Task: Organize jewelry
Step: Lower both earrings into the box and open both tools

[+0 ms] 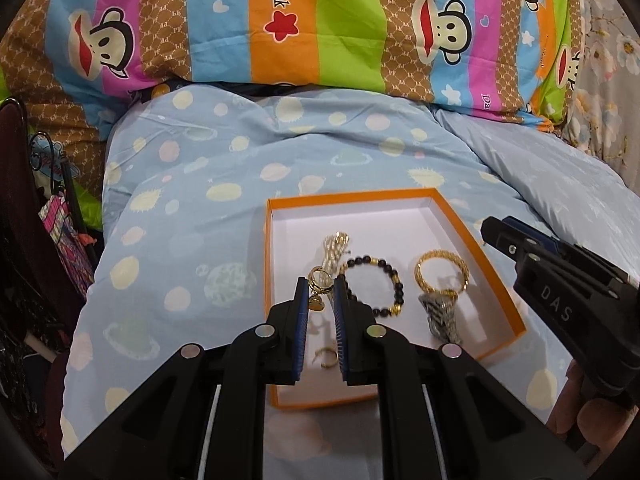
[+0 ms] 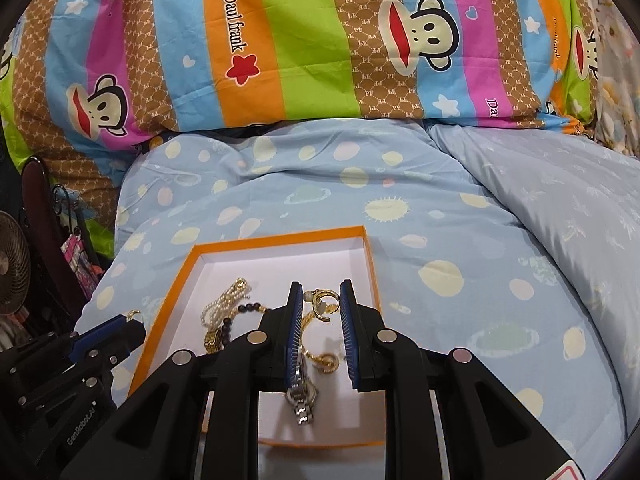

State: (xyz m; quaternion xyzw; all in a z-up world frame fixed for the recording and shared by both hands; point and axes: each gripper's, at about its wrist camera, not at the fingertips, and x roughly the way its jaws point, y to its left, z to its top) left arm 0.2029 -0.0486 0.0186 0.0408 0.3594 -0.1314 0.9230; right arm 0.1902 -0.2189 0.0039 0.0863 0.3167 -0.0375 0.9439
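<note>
An orange-rimmed white box lies on the blue bedspread and holds a pearl chain, a dark bead bracelet, a gold coil bangle, a metal watch and a small gold hoop. My left gripper is shut on a gold earring with a round charm above the box's left side. My right gripper is shut on a gold hoop earring with a pearl above the box. It also shows in the left wrist view.
A striped monkey-print pillow lies behind the box. A dark chair back and hanging bags stand at the bed's left edge, with a fan there. A pale blue quilt fold rises on the right.
</note>
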